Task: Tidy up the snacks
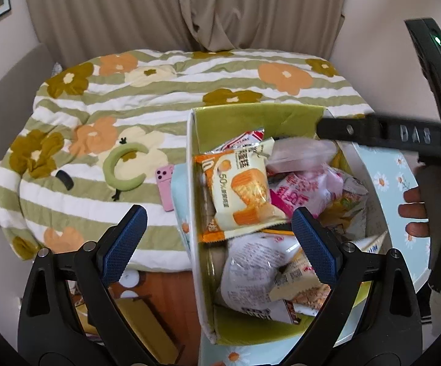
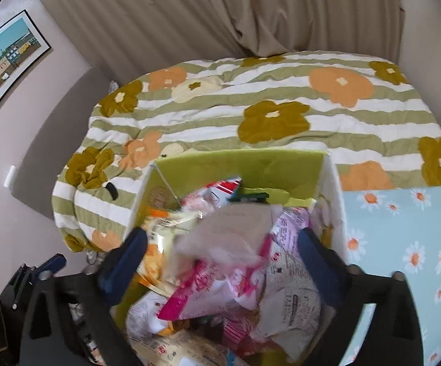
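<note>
Over the green-lined box (image 2: 244, 164) on the daisy-patterned desk (image 2: 403, 228), both grippers hang tilted downward, and the snacks lie heaped inside it. The right gripper (image 2: 220, 253) has its jaws spread wide with nothing pressed between the pads; a blurred pale packet (image 2: 229, 231) sits in the gap above the pile, apparently loose and dropping onto the heap. The left gripper (image 1: 217, 238) is likewise wide and empty, straddling the box's near white wall with one blue pad outside and one above the packets.

The step in hand looks like settling a snack into the box. To do it well, the right hand should clear upward before moving sideways, so the pads do not drag the pink wrapper (image 2: 220, 289) or the white bag (image 2: 293, 299) back out. The pile is crowded and uneven — the orange-and-cream cake packet (image 1: 238, 189) lies tilted on top and could slide, so it is a fair candidate to flatten or tuck toward a wall.

The left gripper would do better fully inside or fully outside the rim — closing where it is would likely pinch the cardboard. Off the desk, a pink phone (image 1: 165, 186) and a green curved cushion (image 1: 122, 167) lie on the flowered bedspread (image 1: 159, 97), well apart from the work.
</note>
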Available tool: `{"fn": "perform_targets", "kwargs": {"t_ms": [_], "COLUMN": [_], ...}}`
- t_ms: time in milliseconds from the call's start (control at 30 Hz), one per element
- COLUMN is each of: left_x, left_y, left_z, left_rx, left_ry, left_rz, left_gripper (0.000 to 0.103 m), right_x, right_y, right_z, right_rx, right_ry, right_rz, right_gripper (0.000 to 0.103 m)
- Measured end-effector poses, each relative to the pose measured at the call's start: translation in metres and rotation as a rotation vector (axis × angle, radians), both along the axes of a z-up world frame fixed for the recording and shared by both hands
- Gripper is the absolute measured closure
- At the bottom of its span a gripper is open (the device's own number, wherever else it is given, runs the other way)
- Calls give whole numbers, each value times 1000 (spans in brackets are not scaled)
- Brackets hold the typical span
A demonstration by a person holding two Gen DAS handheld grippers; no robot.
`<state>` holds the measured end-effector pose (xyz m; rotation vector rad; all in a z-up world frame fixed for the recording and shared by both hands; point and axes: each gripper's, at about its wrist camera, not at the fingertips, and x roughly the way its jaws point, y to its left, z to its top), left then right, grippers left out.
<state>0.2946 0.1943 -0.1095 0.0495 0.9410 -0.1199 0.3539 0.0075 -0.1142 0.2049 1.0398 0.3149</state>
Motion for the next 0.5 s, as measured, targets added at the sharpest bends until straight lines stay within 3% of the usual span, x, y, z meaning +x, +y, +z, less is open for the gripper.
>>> {"fn": "perform_targets", "kwargs": {"t_ms": [200, 500], "left_x": [-26, -102], "left_y": [-13, -57], "left_z": [10, 53], "left_rx": [24, 37], "left_ry": [-33, -141], "left_rz": [28, 45], "left_gripper": [8, 8], "right_x": [-33, -114], "right_y": [-18, -62], "right_z": [9, 69], "right_rx": [-12, -36], "right_ry": [-47, -204], "right_rz": [-3, -5], "right_gripper": [3, 3]}}
